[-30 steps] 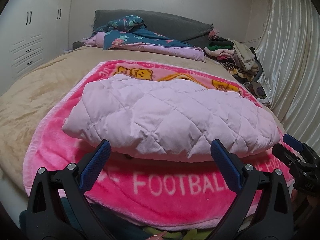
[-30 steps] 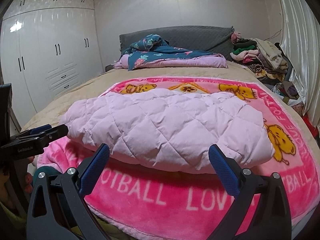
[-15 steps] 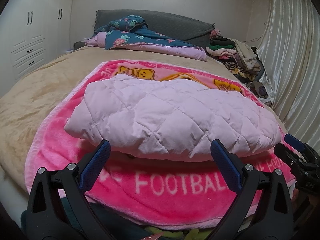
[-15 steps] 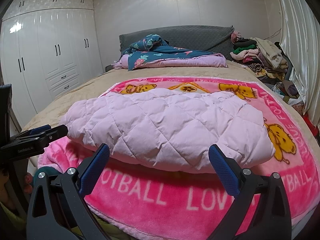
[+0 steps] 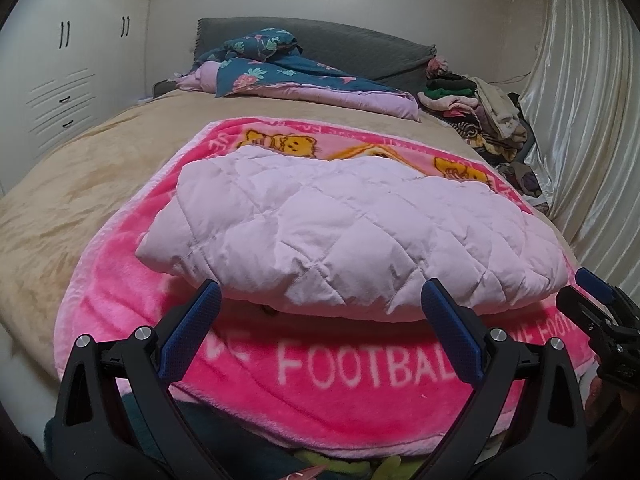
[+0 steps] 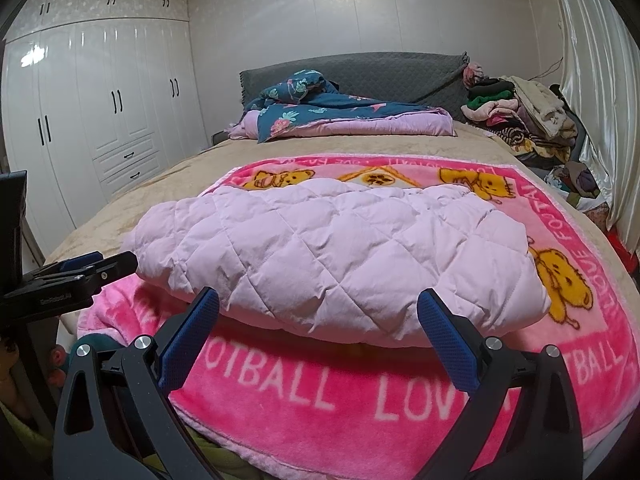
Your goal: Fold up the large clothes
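Observation:
A pale pink quilted jacket (image 5: pixel 352 236) (image 6: pixel 332 260) lies folded into a puffy bundle on a bright pink cartoon blanket (image 5: pixel 352 376) (image 6: pixel 320 400) spread over the bed. My left gripper (image 5: pixel 320 312) is open, its blue-padded fingers just short of the bundle's near edge, nothing between them. My right gripper (image 6: pixel 318 312) is open too, at the same near edge further right. Each gripper shows in the other's view: the right gripper (image 5: pixel 592 304) at the blanket's right side, the left gripper (image 6: pixel 92 268) at its left.
A tan bedspread (image 5: pixel 80 184) covers the bed. A teal floral duvet (image 6: pixel 320 112) lies against the grey headboard (image 6: pixel 400 72). A heap of clothes (image 6: pixel 520 120) sits at the back right beside a curtain (image 5: pixel 580 120). White wardrobes (image 6: pixel 100 112) line the left wall.
Both grippers drifted very slightly; the jacket sits a touch further right in the left wrist view. Neither gripper has changed state, and the jacket has not moved.

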Tool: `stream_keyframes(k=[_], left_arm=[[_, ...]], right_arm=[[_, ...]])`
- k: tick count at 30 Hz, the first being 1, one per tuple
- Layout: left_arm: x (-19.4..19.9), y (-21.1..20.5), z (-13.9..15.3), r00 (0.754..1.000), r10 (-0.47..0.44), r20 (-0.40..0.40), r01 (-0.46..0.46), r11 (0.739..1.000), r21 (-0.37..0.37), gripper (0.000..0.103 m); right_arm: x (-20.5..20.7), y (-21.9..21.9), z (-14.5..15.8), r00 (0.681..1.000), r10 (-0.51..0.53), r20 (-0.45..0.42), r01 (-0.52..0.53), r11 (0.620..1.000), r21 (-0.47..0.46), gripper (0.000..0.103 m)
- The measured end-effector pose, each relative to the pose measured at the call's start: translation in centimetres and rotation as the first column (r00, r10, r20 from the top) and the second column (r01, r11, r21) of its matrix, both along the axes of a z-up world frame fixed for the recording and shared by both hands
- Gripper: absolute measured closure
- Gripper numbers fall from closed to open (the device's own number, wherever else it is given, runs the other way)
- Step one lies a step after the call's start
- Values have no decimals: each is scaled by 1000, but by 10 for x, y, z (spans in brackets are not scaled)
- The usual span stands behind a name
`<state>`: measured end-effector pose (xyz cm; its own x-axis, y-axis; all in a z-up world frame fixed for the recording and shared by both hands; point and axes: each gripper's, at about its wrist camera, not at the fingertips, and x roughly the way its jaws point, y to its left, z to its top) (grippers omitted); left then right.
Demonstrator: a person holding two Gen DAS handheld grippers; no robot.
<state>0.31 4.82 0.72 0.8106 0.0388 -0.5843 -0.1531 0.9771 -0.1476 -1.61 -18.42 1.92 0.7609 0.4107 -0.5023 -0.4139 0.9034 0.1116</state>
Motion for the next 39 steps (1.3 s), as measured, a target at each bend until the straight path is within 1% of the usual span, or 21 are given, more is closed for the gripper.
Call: stream_keyframes(k=[11, 27, 33, 39], left_arm=[[-1, -3, 0, 1000, 9, -3, -9, 1000, 14, 9], [-1, -3, 0, 1000, 9, -3, -9, 1000, 16, 9], [0, 0, -5, 999, 0, -34, 0, 1000, 16, 9], [5, 5, -11, 998, 3, -64, -2, 1000, 14, 9]], right_arm=[[-1, 2, 2, 1000, 1, 4, -1, 1000, -2, 4], [-2, 2, 2, 1000, -3, 6, 3, 1000, -10, 4], [-4, 0, 3, 1000, -9, 18, 10, 1000, -26, 4], [-4, -13, 4, 997, -58, 42, 60, 997, -42, 4]])
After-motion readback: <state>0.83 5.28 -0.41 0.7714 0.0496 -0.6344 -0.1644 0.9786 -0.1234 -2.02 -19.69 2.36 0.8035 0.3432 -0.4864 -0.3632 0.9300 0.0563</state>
